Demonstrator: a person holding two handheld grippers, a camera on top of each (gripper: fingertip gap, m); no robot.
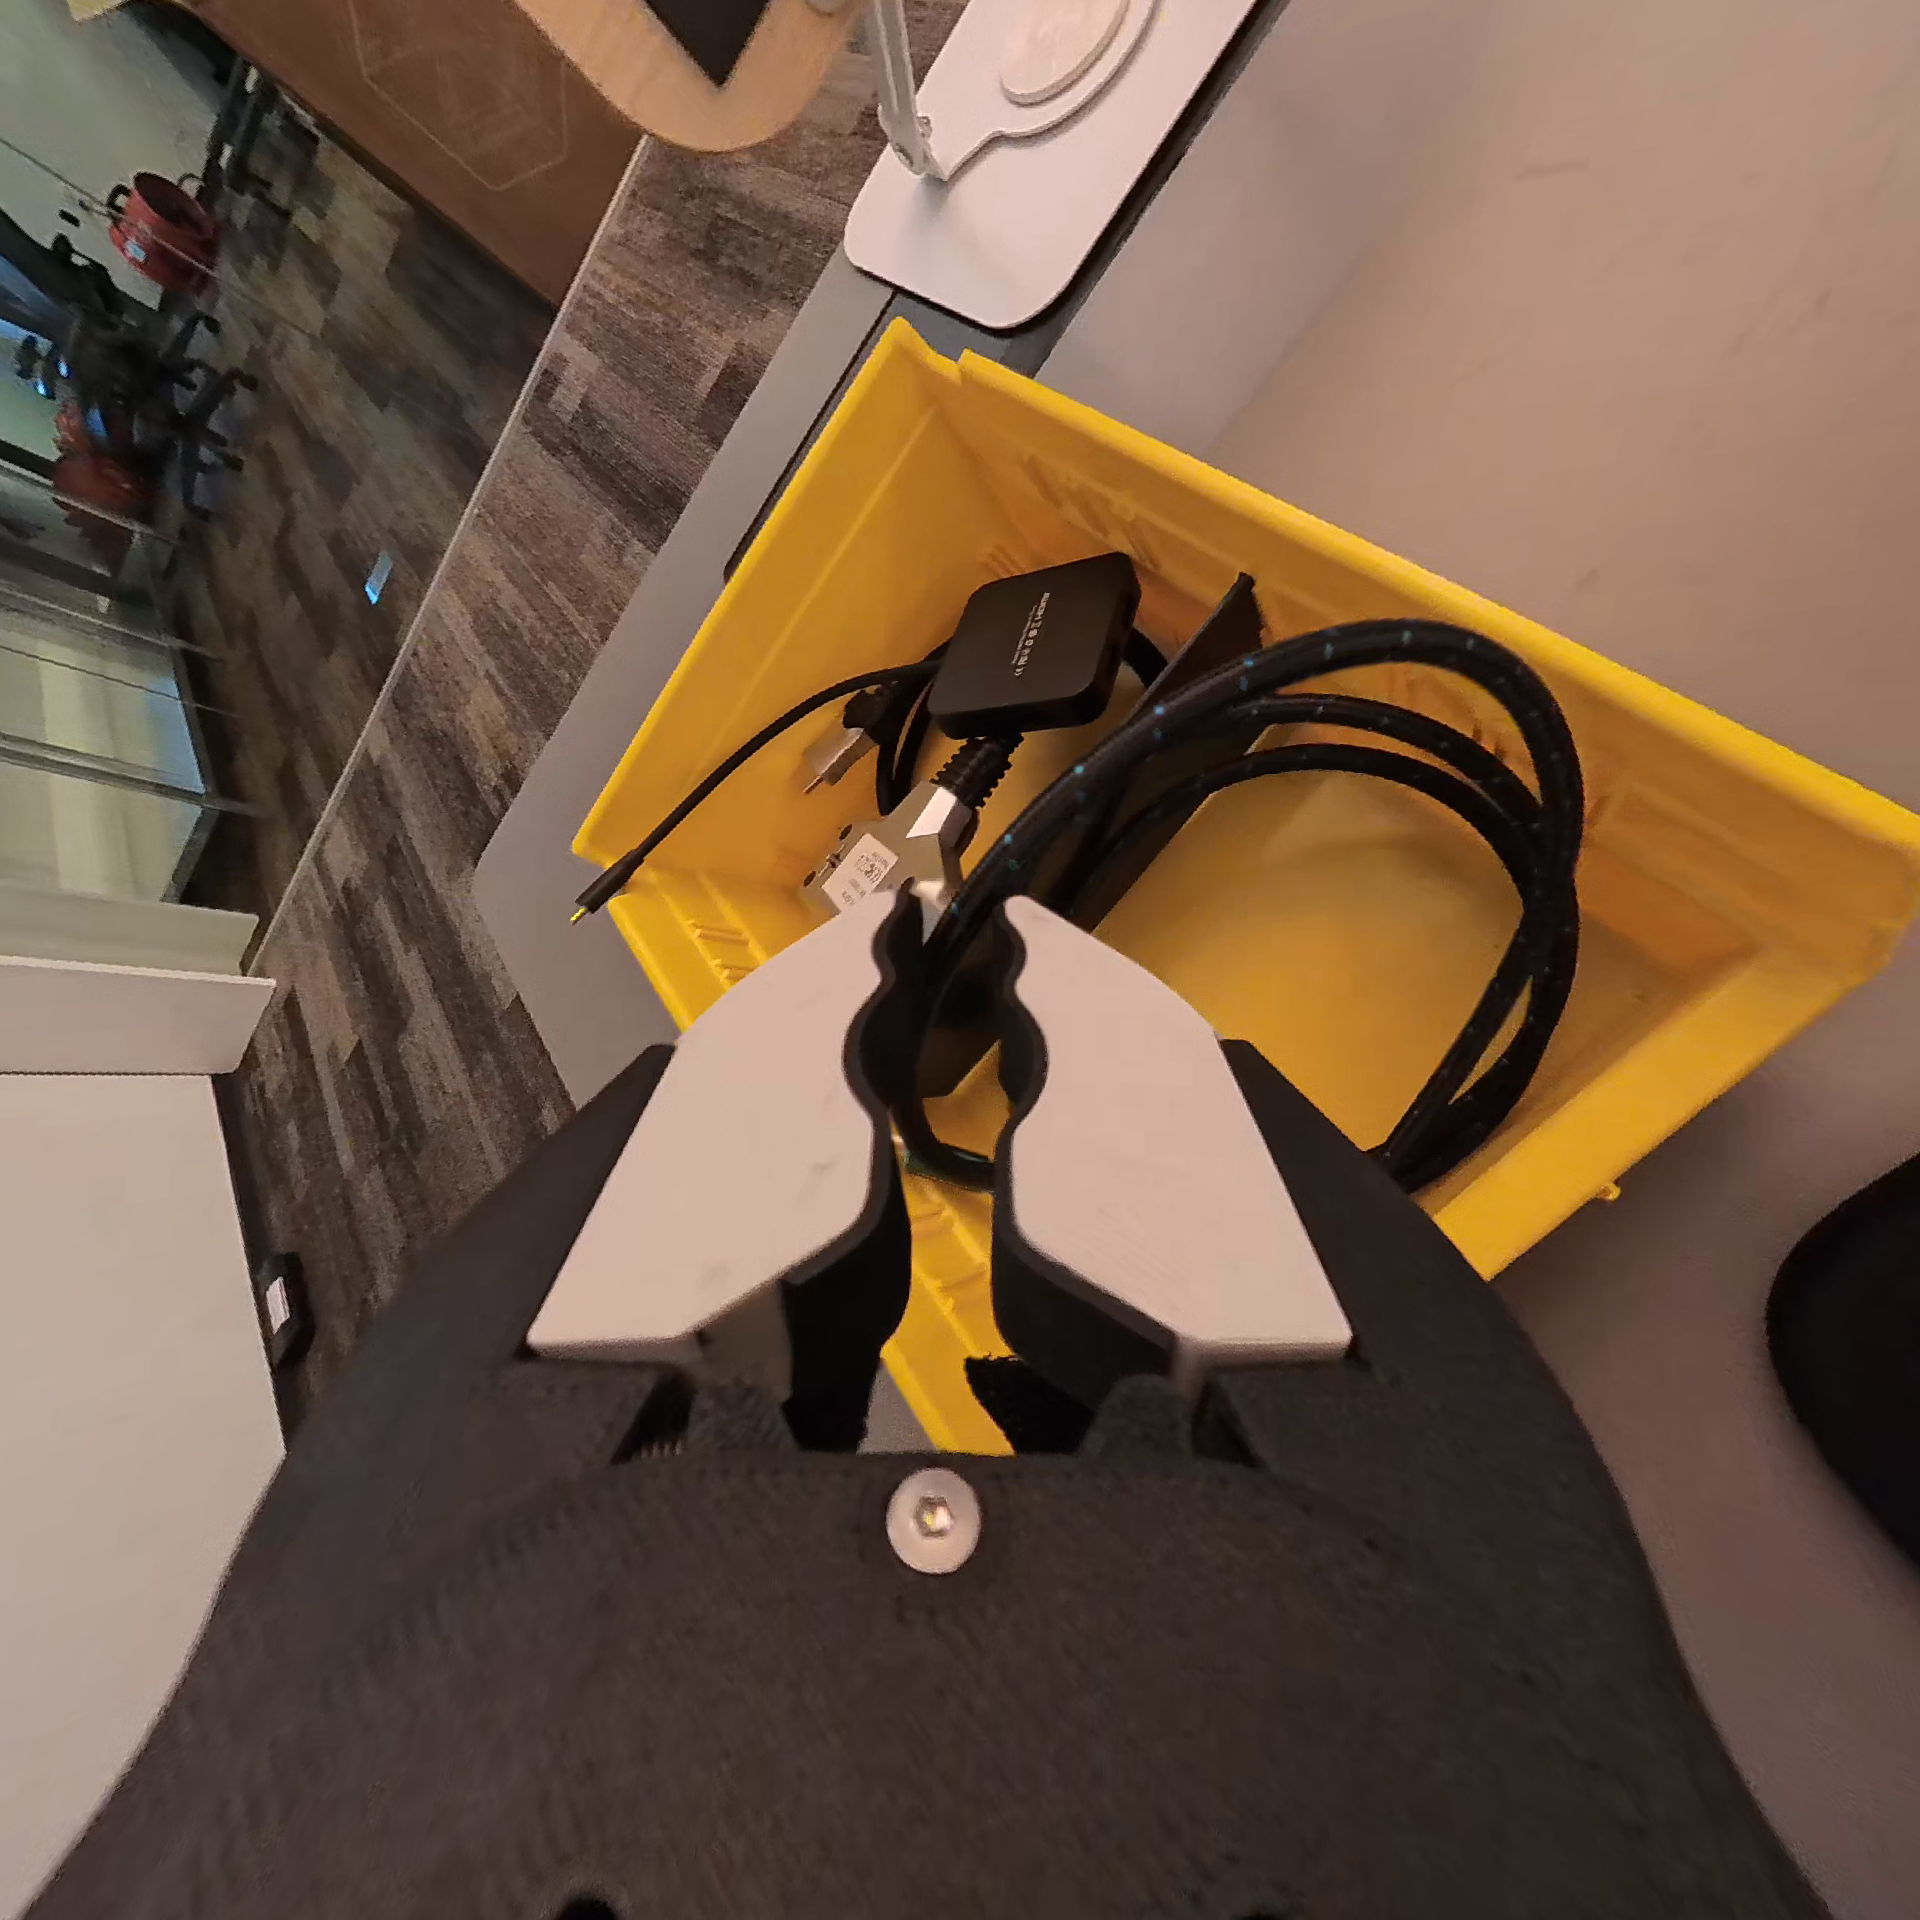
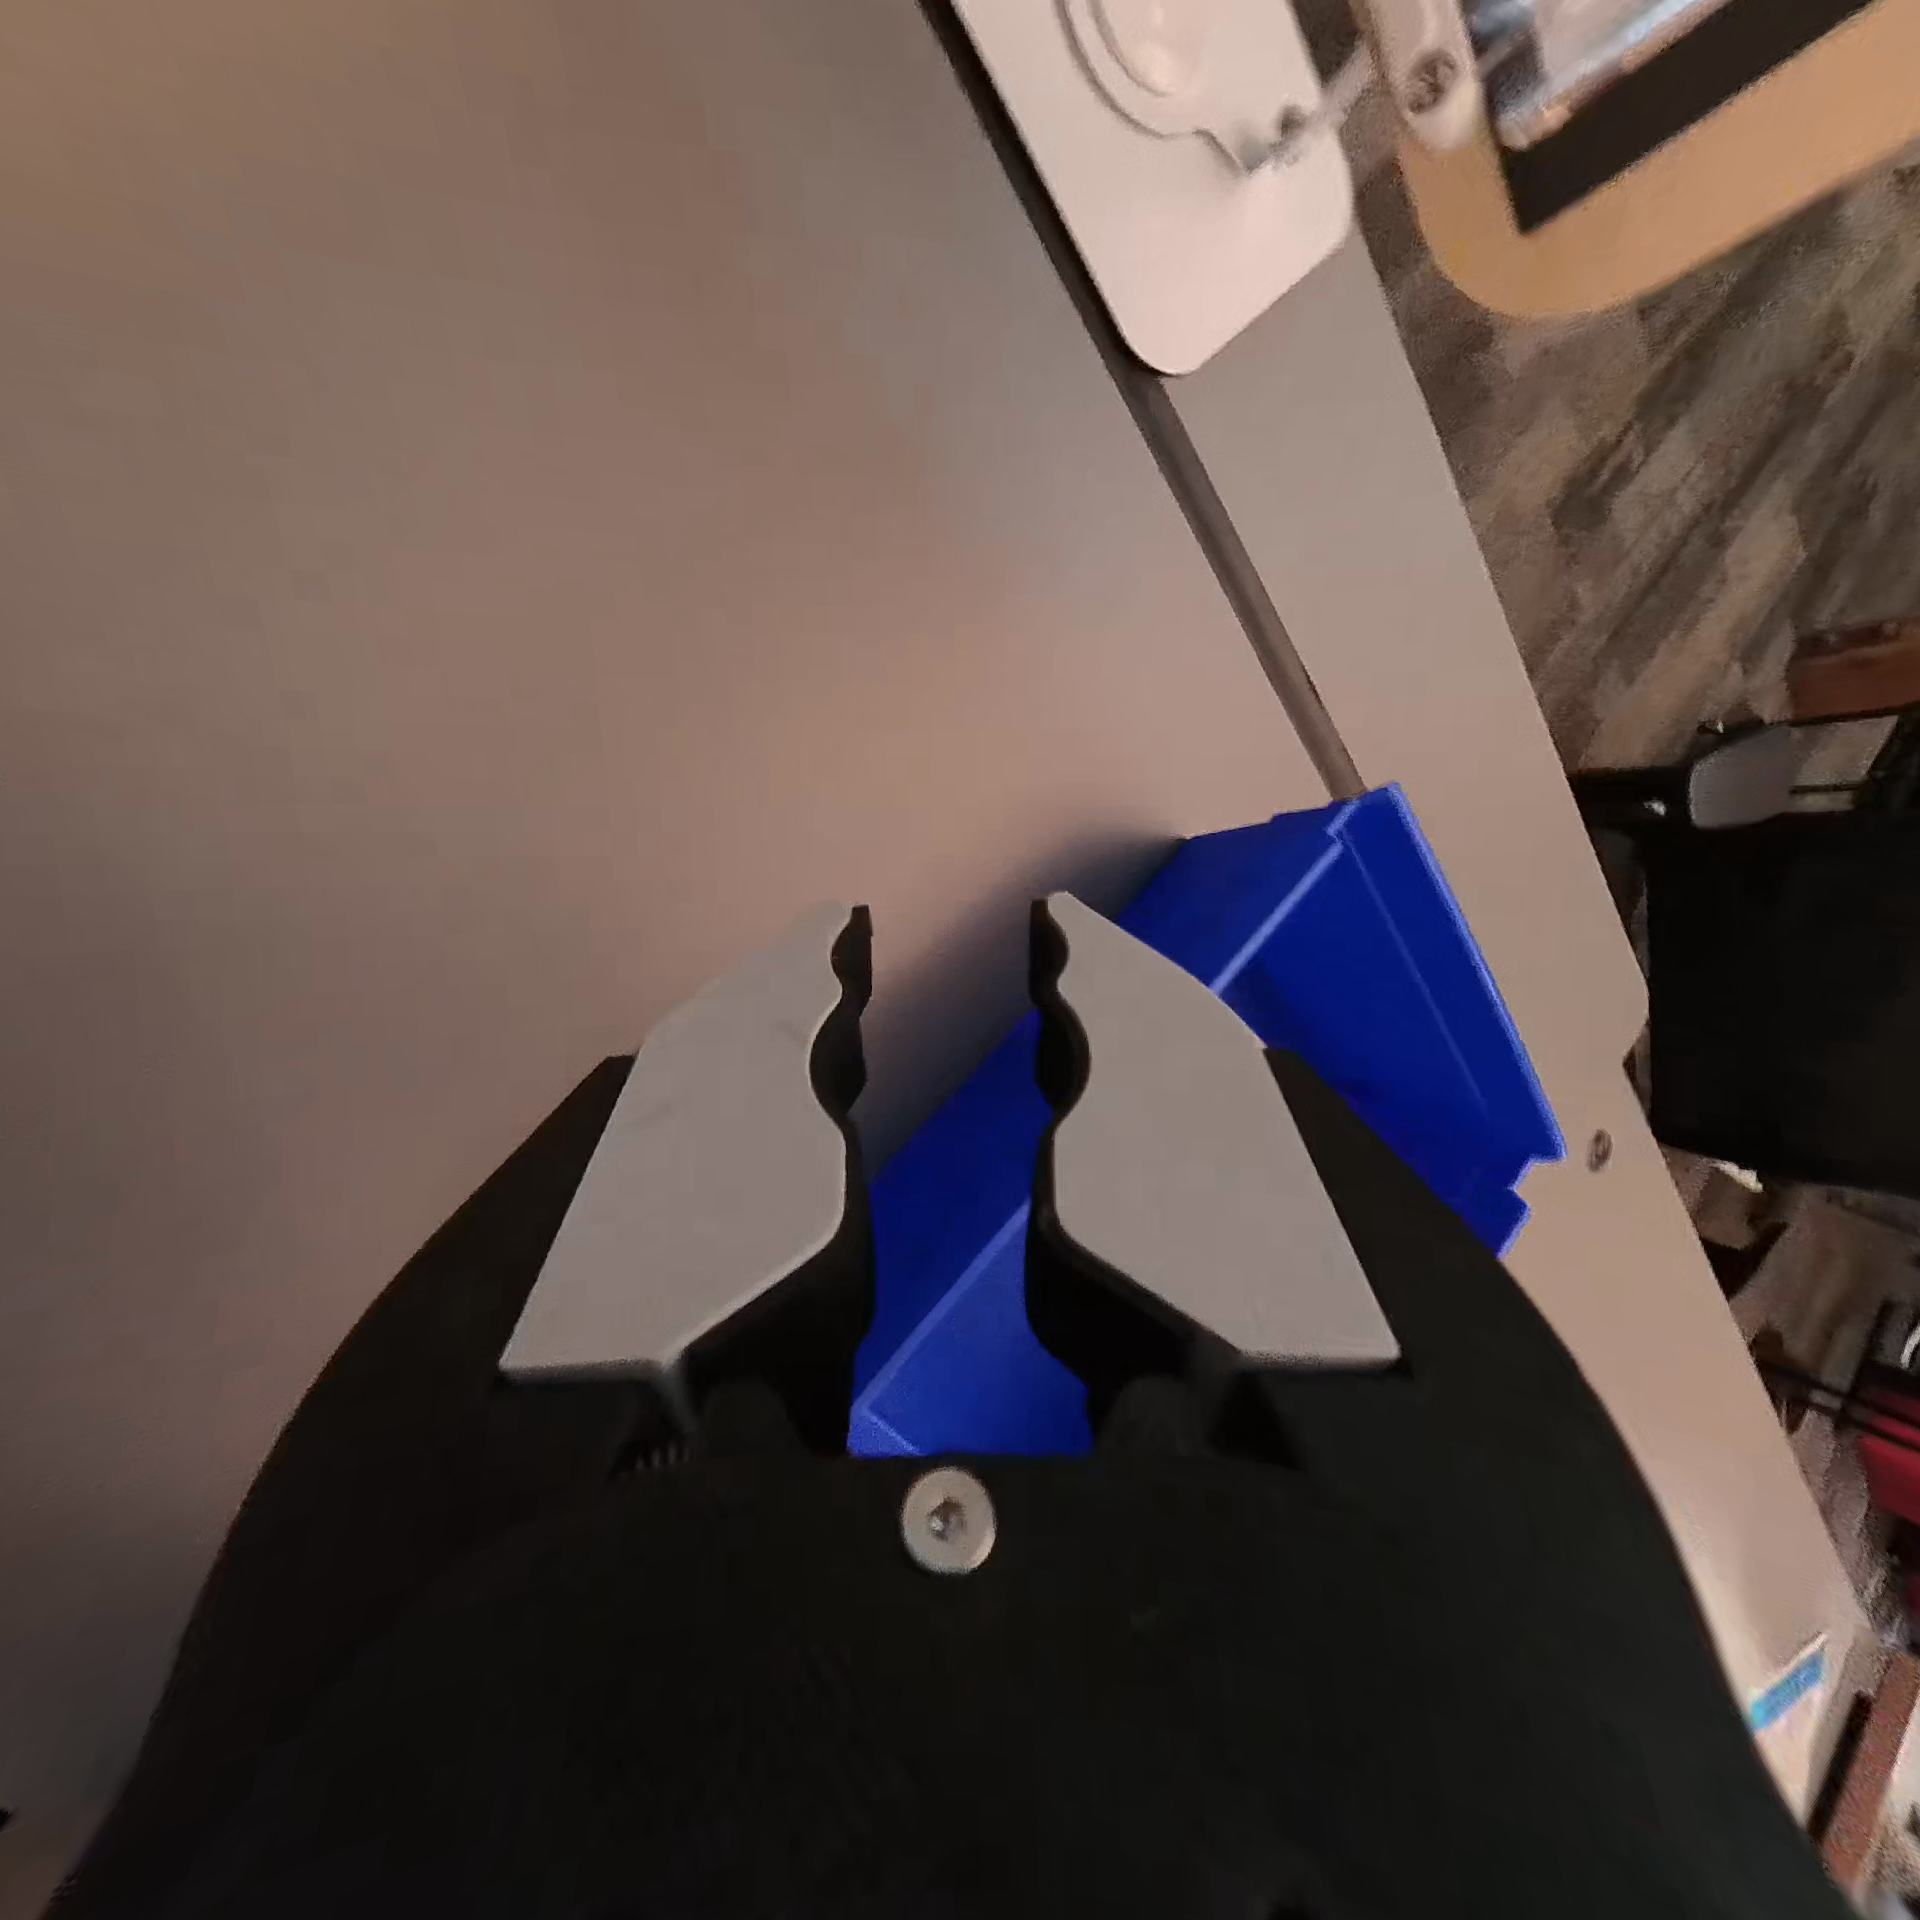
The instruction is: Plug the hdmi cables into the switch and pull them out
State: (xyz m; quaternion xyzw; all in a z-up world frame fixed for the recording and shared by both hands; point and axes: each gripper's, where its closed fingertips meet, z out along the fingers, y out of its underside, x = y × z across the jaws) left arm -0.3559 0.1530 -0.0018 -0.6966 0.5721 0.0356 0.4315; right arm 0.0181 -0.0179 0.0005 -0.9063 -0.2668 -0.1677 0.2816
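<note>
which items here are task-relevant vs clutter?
Job:
black square HDMI switch in the yellow plastic bin
black braided HDMI cable, black plug between the left gripper fingers
silver-plug cable
right gripper, open

Lying about:
blue plastic bin
white flat stand base
thin black cable

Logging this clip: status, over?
Left gripper shut on braided HDMI cable over yellow bin. Right gripper open, empty, above blue bin. Switch in yellow bin, amid cables.
</note>
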